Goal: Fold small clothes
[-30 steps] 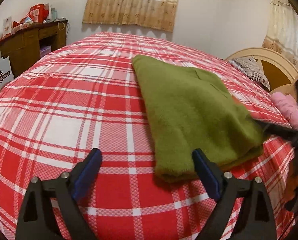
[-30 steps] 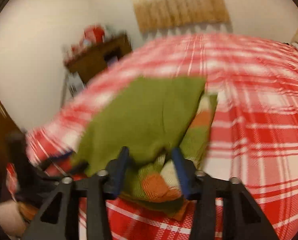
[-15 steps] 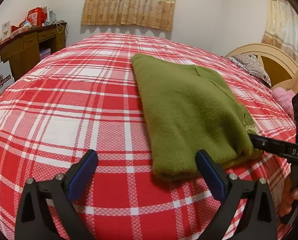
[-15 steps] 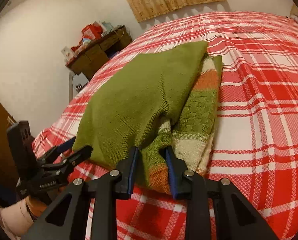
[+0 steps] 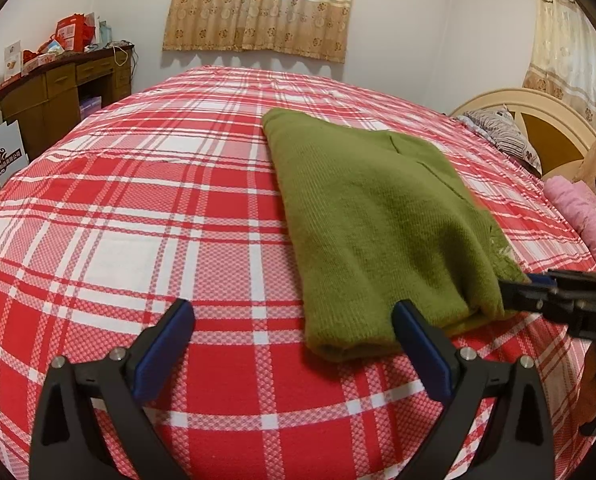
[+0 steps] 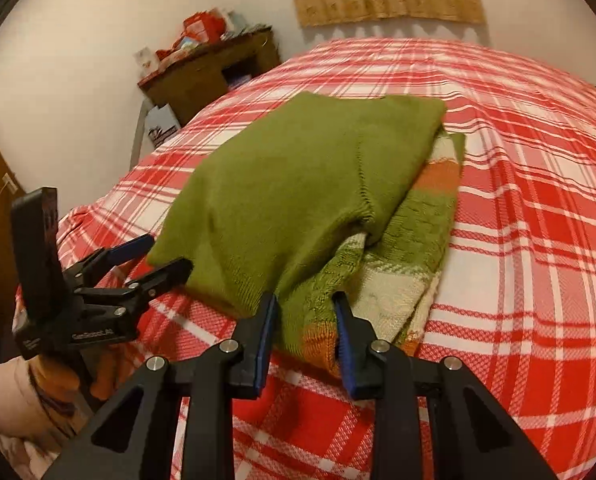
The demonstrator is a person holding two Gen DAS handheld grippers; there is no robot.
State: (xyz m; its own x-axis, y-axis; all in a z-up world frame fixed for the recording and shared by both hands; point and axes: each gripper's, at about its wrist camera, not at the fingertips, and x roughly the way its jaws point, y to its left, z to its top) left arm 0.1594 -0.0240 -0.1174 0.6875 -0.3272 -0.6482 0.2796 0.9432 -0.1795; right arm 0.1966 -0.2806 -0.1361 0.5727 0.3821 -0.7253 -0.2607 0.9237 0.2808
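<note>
Folded green sweater (image 5: 377, 232) is lying lengthwise, running away up the bed (image 5: 138, 208). Right gripper (image 6: 303, 320) is clamping its near patterned edge; left gripper (image 5: 294, 344) is gaping, empty.

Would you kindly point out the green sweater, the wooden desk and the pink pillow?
green sweater (image 5: 369, 216): left wrist view, middle of folded top.
wooden desk (image 5: 58, 92): left wrist view, drawer front.
pink pillow (image 5: 573, 208): left wrist view, upper surface.

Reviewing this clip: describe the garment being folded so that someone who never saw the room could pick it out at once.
Start from the bed with the red and white plaid bedspread. On it lies a folded olive-green knitted sweater, its near corner between the fingers of the right gripper. It is the only green thing on the cover, with orange and cream bands at its underside edge, unlike the pink bundle by the headboard.
</note>
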